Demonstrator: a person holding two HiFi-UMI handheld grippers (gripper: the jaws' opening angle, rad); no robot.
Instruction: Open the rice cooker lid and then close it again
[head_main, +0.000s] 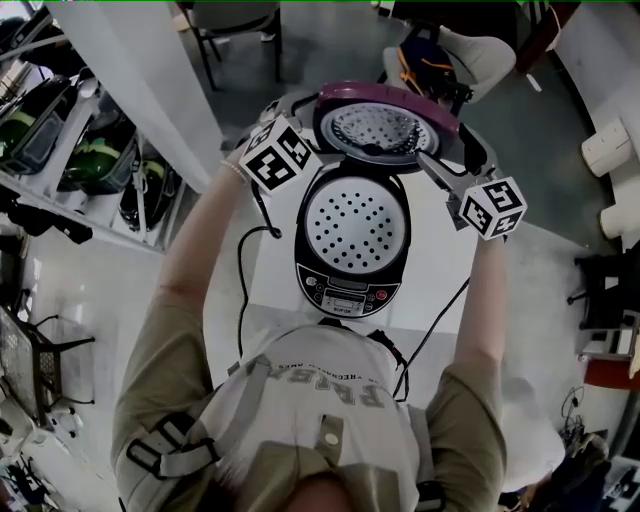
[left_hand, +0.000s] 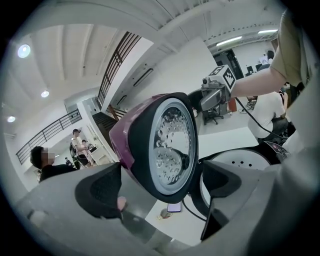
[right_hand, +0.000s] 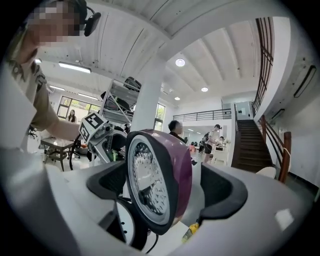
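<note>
In your head view, the rice cooker (head_main: 350, 235) sat mid-frame on the white table (head_main: 430, 275). Its purple lid (head_main: 385, 125) stood raised at upper centre, with your left gripper (head_main: 285, 125) and right gripper (head_main: 427, 162) on either side. In the left gripper view, the jaws gaped wide at mid-frame, the lid between them, ungripped. The right gripper view showed likewise.

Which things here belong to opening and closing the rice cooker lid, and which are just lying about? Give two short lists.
For the job: rice cooker; its raised lid; left gripper and right gripper, each open with the lid between its jaws.

Lying about: cluttered shelf; chair; small yellow object on the table.
</note>
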